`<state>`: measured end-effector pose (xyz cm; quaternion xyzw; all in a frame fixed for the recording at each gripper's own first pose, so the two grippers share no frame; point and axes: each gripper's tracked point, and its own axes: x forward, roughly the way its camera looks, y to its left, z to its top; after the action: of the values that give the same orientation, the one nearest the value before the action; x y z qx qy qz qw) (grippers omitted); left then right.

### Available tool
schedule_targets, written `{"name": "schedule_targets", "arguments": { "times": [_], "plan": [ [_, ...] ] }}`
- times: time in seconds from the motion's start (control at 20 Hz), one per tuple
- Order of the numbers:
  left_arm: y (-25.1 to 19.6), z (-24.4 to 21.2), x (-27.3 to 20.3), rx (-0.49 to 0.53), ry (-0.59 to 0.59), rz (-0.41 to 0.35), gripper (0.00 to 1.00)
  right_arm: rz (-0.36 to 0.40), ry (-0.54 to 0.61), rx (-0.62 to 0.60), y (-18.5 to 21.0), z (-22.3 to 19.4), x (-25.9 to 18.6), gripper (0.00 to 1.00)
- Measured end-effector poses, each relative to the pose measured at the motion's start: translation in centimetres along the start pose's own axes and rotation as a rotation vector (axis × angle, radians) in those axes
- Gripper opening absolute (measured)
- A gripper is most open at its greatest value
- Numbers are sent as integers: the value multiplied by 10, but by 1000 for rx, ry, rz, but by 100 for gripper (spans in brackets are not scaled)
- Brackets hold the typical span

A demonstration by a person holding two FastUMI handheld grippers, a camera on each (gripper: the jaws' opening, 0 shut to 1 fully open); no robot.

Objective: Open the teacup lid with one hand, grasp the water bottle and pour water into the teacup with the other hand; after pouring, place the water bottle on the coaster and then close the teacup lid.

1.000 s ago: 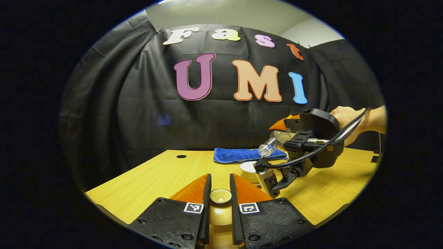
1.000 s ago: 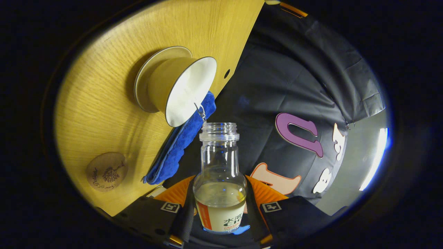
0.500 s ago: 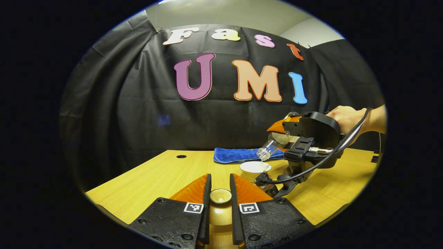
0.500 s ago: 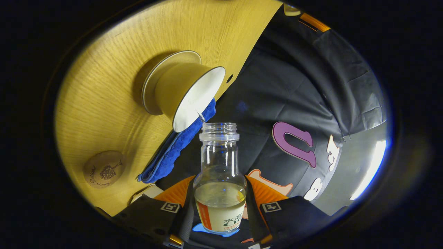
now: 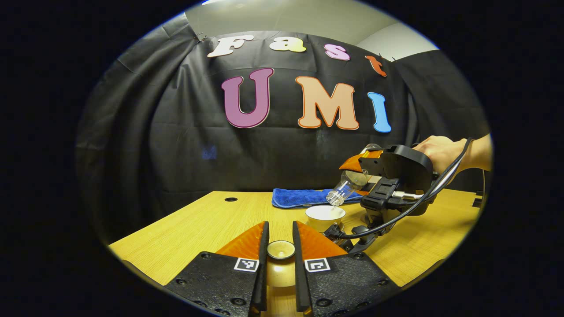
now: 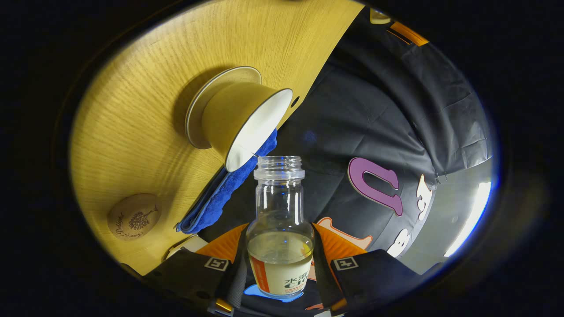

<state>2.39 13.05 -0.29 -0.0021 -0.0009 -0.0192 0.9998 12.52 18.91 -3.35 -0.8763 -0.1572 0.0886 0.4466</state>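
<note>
Overhead white ceiling (image 5: 282, 17), wooden table (image 5: 207, 224), blue cloth (image 5: 299, 197)

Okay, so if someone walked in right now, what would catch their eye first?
Probably the clear glass water bottle, tipped between the right gripper fingers with its mouth at the rim of the open cream ceramic teacup on the yellow wooden table. Next, the round cream teacup lid, pinched in the left gripper nearer the table's front.

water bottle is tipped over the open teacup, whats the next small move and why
Probably tip the water bottle back upright, then carry it toward the coaster. The right gripper holds it mouth-down at the rim of the teacup, only a thin trickle shows, and the left gripper holds the lid clear.
</note>
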Motion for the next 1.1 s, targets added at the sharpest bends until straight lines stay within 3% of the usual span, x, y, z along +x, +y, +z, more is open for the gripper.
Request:
{"name": "schedule_targets", "arguments": {
  "times": [0.25, 0.55, 0.8, 1.1],
  "plan": [
    [0, 1, 0, 0, -1, 1, 23, 23, 2, 42, 2, -1, 1, 70],
    [0, 0, 0, -1, -2, 6, 23, 157, 27, 352, 22, -3, -3, 69],
    [0, -1, 0, -2, 0, 6, 23, 238, 50, 747, 24, -9, -9, 68],
    [2, -1, 3, -2, 3, 19, 23, 252, 114, 1395, 19, -58, -25, 74]
  ]
}}
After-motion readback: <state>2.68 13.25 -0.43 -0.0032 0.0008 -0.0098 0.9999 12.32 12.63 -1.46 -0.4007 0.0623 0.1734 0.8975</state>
